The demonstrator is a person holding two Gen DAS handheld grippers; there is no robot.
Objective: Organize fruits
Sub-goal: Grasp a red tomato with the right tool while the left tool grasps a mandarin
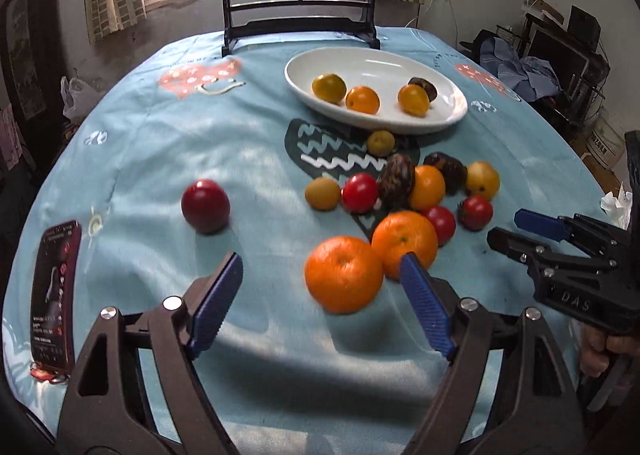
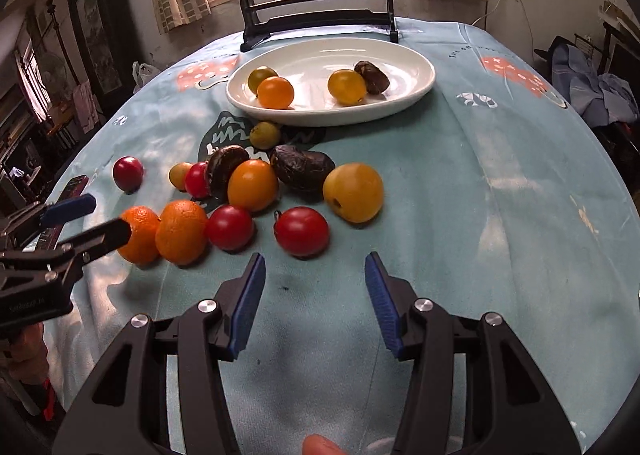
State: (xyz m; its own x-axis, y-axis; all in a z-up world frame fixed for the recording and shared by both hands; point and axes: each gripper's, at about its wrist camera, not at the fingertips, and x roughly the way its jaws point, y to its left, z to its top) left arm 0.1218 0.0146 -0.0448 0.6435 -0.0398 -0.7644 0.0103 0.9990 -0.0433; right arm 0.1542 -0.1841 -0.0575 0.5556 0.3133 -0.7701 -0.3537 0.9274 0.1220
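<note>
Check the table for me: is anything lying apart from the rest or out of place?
One red fruit sits alone on the tablecloth, well to the left of the loose pile. A phone lies near the table's left edge. The white dish holds only four pieces. Nothing looks spilled or damaged.

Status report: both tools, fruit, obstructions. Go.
Left tool open, empty, at the front orange. Right tool open, empty, short of a red tomato. Four fruits in white dish. Nothing blocking.
</note>
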